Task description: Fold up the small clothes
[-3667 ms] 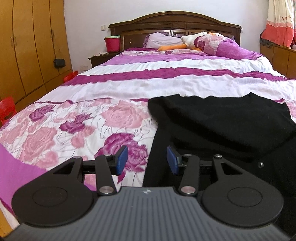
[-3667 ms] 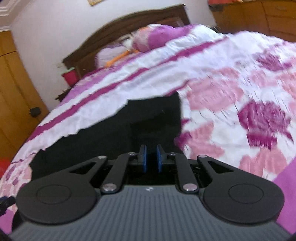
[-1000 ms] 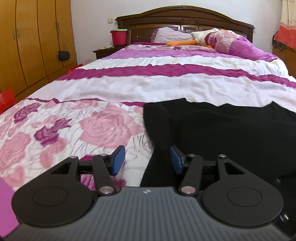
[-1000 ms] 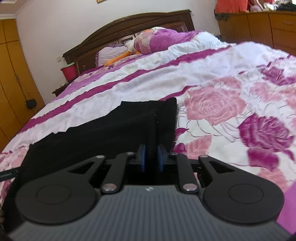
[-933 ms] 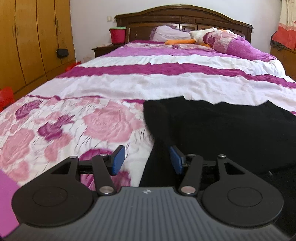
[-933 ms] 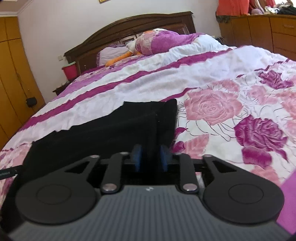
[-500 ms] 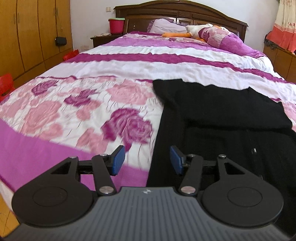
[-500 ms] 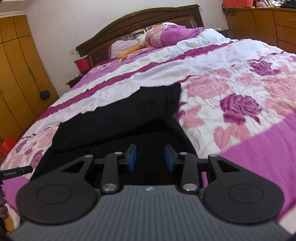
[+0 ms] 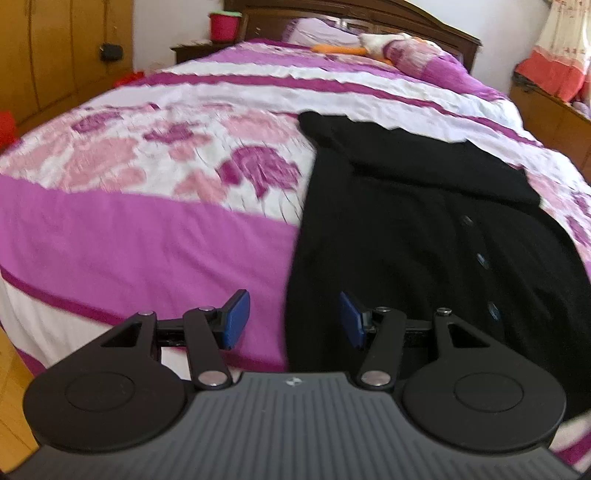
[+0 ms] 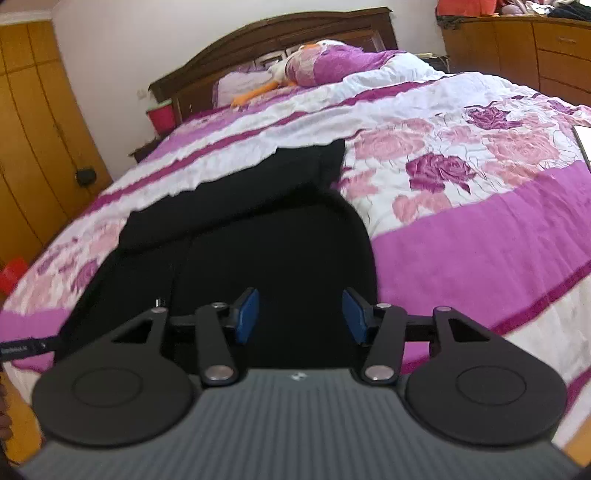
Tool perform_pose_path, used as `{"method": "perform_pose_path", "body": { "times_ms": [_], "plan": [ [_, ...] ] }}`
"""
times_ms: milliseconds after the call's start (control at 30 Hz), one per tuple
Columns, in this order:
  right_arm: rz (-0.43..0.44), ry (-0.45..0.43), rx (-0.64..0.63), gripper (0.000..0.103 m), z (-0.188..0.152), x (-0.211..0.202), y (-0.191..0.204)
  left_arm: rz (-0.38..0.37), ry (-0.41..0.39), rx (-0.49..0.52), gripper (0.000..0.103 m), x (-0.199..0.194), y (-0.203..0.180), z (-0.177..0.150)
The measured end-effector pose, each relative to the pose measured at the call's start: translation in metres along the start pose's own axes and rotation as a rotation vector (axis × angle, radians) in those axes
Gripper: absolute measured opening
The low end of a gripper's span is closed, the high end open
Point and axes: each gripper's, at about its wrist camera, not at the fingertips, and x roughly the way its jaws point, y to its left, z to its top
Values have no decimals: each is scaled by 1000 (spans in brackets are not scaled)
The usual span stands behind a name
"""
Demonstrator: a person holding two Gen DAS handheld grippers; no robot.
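Observation:
A black buttoned garment [image 9: 413,236] lies flat on the bed, its far part folded across the top, its near hem at the bed's foot. It also shows in the right wrist view [image 10: 258,240]. My left gripper [image 9: 293,325] is open and empty, just above the garment's near left edge. My right gripper [image 10: 301,315] is open and empty, over the garment's near right part. Small buttons [image 9: 480,258] run down the garment's front.
The bedspread [image 9: 147,166] is white and magenta with pink roses. Pillows and a plush toy [image 10: 295,70] lie at the headboard. A red bin [image 9: 223,26] stands on the nightstand. Wooden wardrobes [image 10: 33,147] stand left, a dresser [image 10: 535,44] right.
My right gripper has opened and let go of the garment. Both grippers have pulled back toward the foot of the bed and risen. The left gripper stays open.

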Motion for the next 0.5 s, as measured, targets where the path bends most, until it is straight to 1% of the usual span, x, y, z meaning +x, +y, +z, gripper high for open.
{"method": "perform_pose_path", "body": {
  "times_ms": [133, 300, 367, 433, 500],
  "plan": [
    [-9, 33, 0, 53, -17, -7, -4, -68, 40, -3, 60, -3, 1, -21],
    [-22, 71, -1, 53, -35, -8, -11, -73, 37, 42, 60, -2, -6, -39],
    [0, 88, 8, 54, -41, -6, -14, -89, 65, 46, 61, 1, -6, -42],
    [35, 100, 63, 54, -47, -4, -20, -93, 76, 50, 61, 2, -5, -45],
    [55, 82, 92, 54, -52, -5, -26, -104, 76, 40, 61, 0, -2, -48]
  ]
}}
